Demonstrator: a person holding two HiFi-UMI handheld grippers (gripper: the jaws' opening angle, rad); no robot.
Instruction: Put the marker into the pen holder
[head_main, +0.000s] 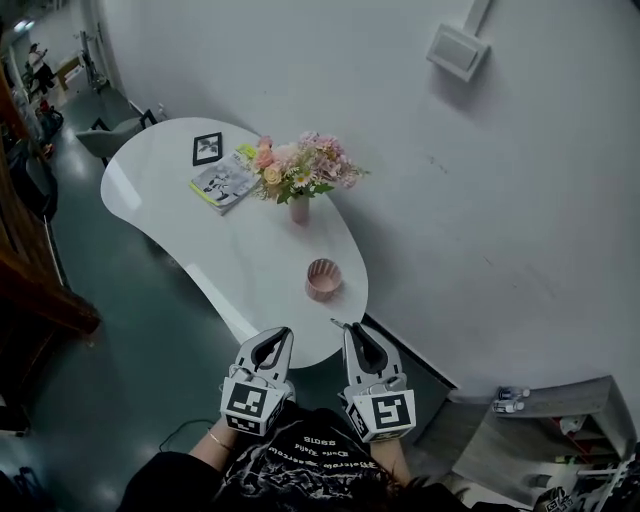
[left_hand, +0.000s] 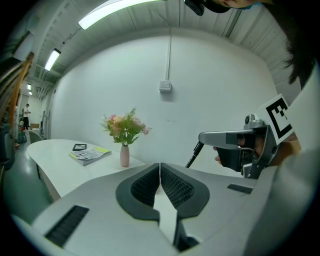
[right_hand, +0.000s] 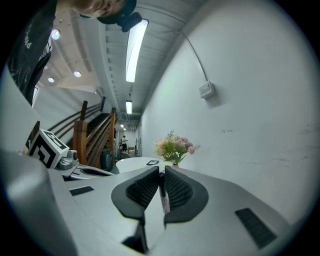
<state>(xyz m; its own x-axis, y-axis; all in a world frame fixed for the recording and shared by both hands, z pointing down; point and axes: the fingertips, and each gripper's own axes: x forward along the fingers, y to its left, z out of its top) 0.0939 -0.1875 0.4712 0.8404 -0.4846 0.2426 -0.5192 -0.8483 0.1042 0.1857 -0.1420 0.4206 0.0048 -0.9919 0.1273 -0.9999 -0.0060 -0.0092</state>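
Observation:
A pink pen holder (head_main: 323, 279) stands near the close end of the white table (head_main: 180, 170). My right gripper (head_main: 361, 338) hovers at that table end, just short of the holder, shut on a dark marker (right_hand: 162, 194) that lies along its jaws. The marker's tip (head_main: 338, 323) pokes out ahead of the jaws. In the left gripper view the marker (left_hand: 194, 154) hangs slanted from the right gripper (left_hand: 235, 142). My left gripper (head_main: 272, 345) is beside the right one, shut, with nothing between its pads (left_hand: 172, 187).
A pink vase of flowers (head_main: 300, 205) stands mid-table beyond the holder. A magazine (head_main: 224, 183) and a small black frame (head_main: 207, 148) lie at the far end. A white wall (head_main: 500, 200) runs along the table's right side. Dark floor (head_main: 130, 330) lies to the left.

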